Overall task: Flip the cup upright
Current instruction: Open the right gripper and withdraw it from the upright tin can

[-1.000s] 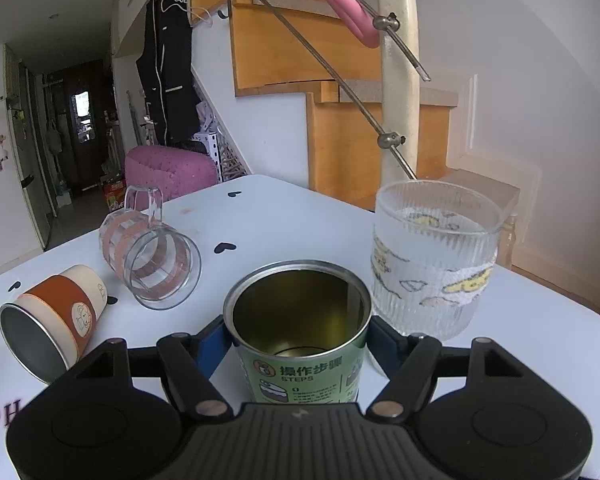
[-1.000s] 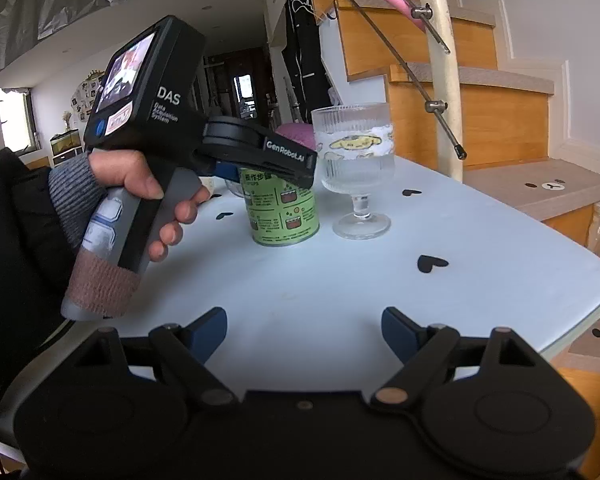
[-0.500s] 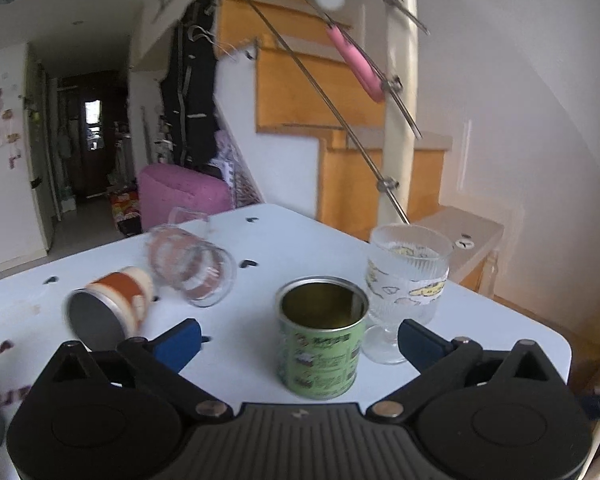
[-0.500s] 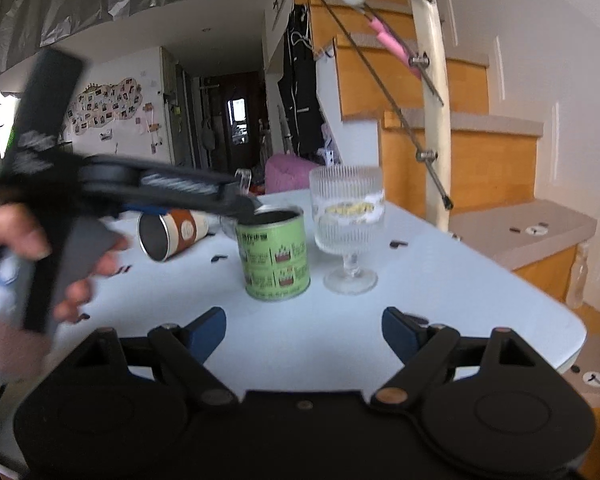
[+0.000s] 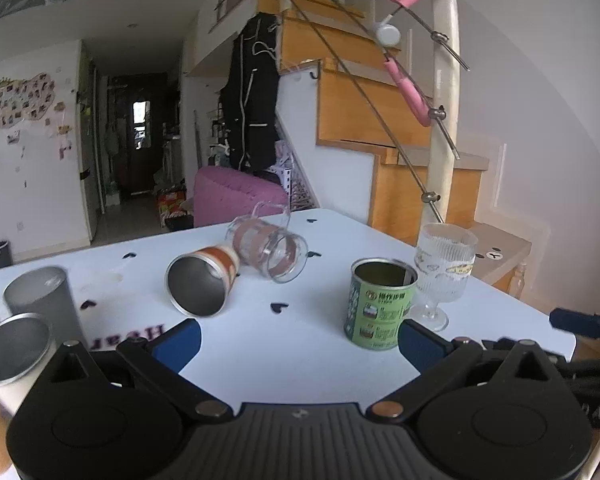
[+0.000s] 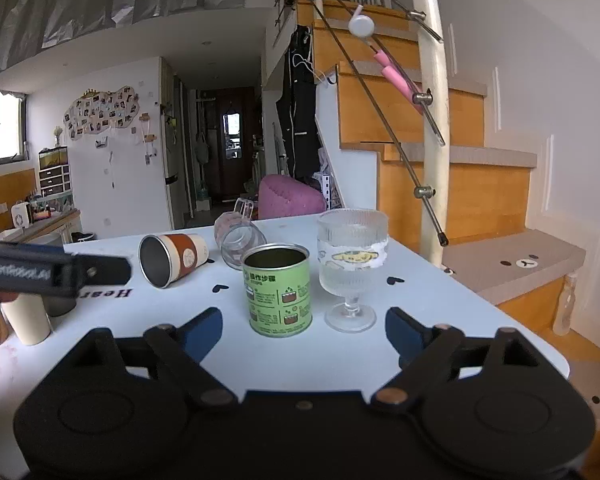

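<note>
Standing at far left in the left wrist view: two grey metal tumblers (image 5: 40,300), upright, near the table (image 5: 308,356) edge, the nearer one (image 5: 14,346) partly cut off by the frame. Lying on its side just right of them: the orange-and-white cup (image 5: 202,280), steel-lined mouth turned toward the camera, base pointing away. Touching or nearly touching its far end: a clear glass mug (image 5: 270,250) with pinkish bands, also tipped over, handle upward. Standing upright farther right: the green tin cup (image 5: 380,304) with printed label, open top, and just beside it a ribbed stemmed glass (image 5: 444,268) with a cartoon band. Hovering above the near table edge, jaws spread wide and gripping nothing: the left gripper (image 5: 298,338). Showing at the far right edge: only a dark sliver of the other tool.

Seeing from the right wrist view the same row from a lower angle: the left gripper's blurred black arm (image 6: 52,270) crossing at far left, with a cream tumbler (image 6: 28,318) beneath it; the orange-and-white cup (image 6: 172,254) on its side, well apart from both tools; the glass mug (image 6: 238,242) behind; the green tin cup (image 6: 278,290) and stemmed glass (image 6: 352,264) centred. Hanging spread wide and empty over the table edge: the right gripper (image 6: 304,330).
</note>
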A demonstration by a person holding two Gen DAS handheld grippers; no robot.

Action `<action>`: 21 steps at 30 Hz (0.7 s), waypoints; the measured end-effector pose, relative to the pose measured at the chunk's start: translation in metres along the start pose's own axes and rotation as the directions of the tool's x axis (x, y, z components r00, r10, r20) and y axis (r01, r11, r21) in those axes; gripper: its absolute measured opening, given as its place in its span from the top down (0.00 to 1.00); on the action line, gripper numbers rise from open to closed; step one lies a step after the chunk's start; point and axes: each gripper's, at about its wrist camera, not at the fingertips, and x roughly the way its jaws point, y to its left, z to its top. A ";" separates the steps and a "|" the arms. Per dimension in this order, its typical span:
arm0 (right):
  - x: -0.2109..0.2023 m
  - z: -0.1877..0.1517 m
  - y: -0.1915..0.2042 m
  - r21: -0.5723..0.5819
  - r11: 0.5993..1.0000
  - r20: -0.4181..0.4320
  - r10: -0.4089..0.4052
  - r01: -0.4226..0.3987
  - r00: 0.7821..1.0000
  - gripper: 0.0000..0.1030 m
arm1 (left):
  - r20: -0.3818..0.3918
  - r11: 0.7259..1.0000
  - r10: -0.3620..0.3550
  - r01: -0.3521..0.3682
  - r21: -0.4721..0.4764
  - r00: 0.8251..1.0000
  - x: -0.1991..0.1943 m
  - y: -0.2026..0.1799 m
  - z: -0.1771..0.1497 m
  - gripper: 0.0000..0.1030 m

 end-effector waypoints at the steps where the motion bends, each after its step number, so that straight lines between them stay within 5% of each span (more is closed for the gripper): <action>1: -0.001 0.000 0.001 -0.005 1.000 0.004 -0.003 0.003 1.000 0.09 | -0.001 1.000 0.007 -0.007 0.000 1.000 -0.003 0.002 -0.002 0.00; 21: -0.009 0.004 0.008 -0.027 0.998 0.016 -0.048 0.049 0.999 0.00 | -0.017 0.998 0.053 -0.054 -0.027 0.998 -0.021 0.015 -0.022 0.00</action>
